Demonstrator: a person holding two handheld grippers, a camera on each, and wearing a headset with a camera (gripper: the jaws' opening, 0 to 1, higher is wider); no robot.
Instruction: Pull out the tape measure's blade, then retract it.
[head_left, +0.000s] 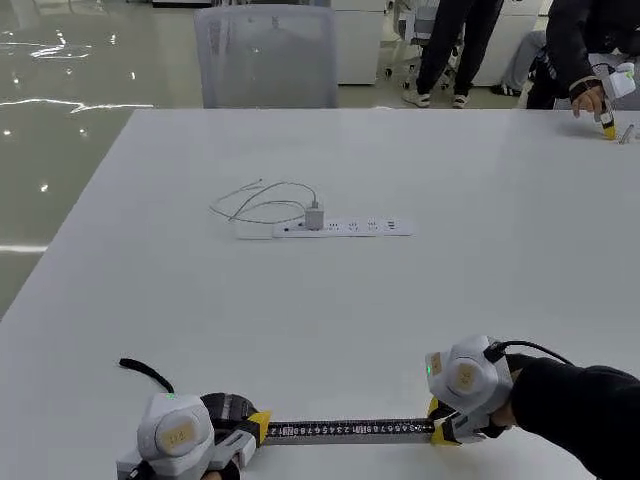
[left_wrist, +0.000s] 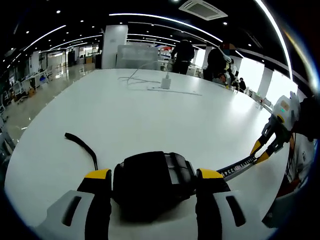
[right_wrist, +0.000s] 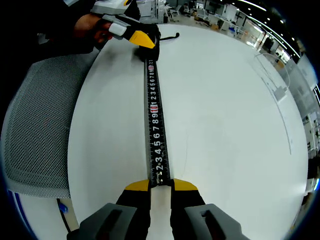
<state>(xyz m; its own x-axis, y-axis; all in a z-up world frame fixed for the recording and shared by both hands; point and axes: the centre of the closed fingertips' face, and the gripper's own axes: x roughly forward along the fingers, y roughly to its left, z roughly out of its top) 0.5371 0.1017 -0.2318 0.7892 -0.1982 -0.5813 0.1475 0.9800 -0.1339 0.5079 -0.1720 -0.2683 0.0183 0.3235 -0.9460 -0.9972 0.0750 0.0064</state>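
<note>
Black case (left_wrist: 150, 182) sits clamped btwn the L gripper (left_wrist: 154, 174) fingers, yellow tips pressed on both its sides; its lower part is hidden behind those fingers, and any brand on it is too dark to read. Blade (right_wrist: 154, 115) lies drawn out flat on the white table (head_left: 450, 170), running from the case to the R gripper (right_wrist: 161, 186), well to the near side of the power strip (head_left: 345, 228); the R fingers are closed on the blade's end, so the hook is hidden btwn them. Legible in the R gripper view: 2 to 9 in black, then a red 10; further digits blur toward the case. In the head view the blade's print is too small to read; the L gripper is cut off by the bottom edge; stickers on both gripper bodies can't be made out. Black strap (head_left: 145, 372) curls on the table, near-left of the strip. Charger (head_left: 314, 216) stands plugged in at the strip's left end w/ a pale cable (head_left: 250, 200) looped left of it; socket markings are illegible. Beyond the strip is a grey chair (head_left: 268, 55); far right of the strip a person's hand (head_left: 590, 100) holds sth yellow, partly cut off.
</note>
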